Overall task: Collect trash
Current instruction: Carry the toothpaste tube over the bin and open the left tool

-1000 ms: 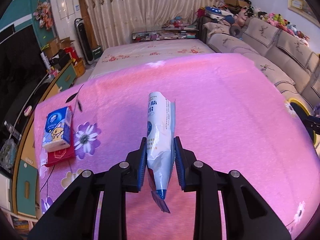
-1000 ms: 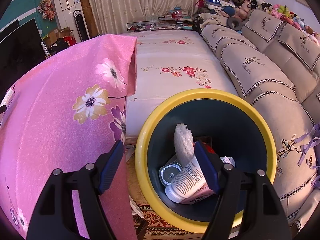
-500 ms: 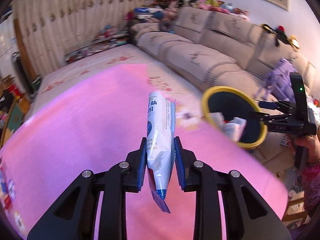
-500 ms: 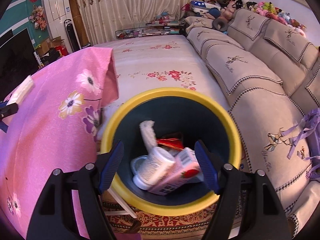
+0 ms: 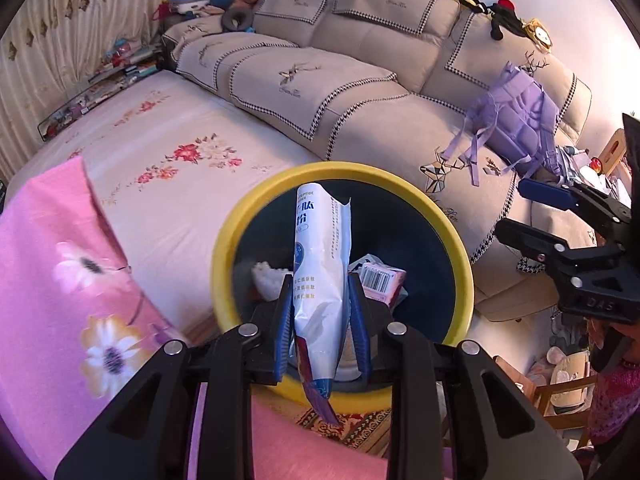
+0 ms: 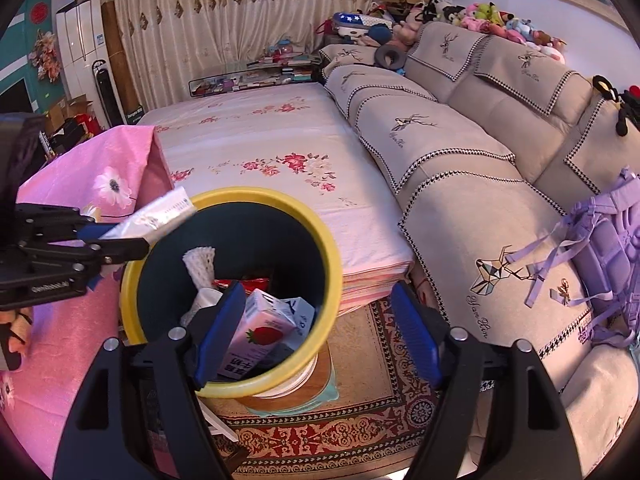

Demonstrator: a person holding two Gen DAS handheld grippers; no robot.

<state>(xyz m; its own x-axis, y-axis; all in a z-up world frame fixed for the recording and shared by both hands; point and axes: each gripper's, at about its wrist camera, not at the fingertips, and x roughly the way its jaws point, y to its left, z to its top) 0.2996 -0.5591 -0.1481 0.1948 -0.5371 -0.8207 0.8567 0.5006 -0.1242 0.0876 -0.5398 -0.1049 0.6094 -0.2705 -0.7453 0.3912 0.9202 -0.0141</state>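
Left wrist view has the left gripper with its jaws clamped on a white and blue pouch, some empty powder sachet by the look of it, torn top pointing away and the bottom corner hanging out below the jaws. It hangs right over the mouth of the yellow-rimmed bin, so I'd say the carry is basically done and the drop is what's left for this piece. Right gripper has its jaws spread wide with nothing between them, parked over the near edge of the same bin beside the rug. Down inside the bin there's already a pink strawberry milk carton, a white foam net sleeve, something red and a bit of other packaging, so a fair few bits have already been collected. Round about, the counter with the pink flowery cloth sits next to the bin, and from these angles I can't spot any more trash on the part that shows, but most of it is out of frame, so no idea if this is the last piece.
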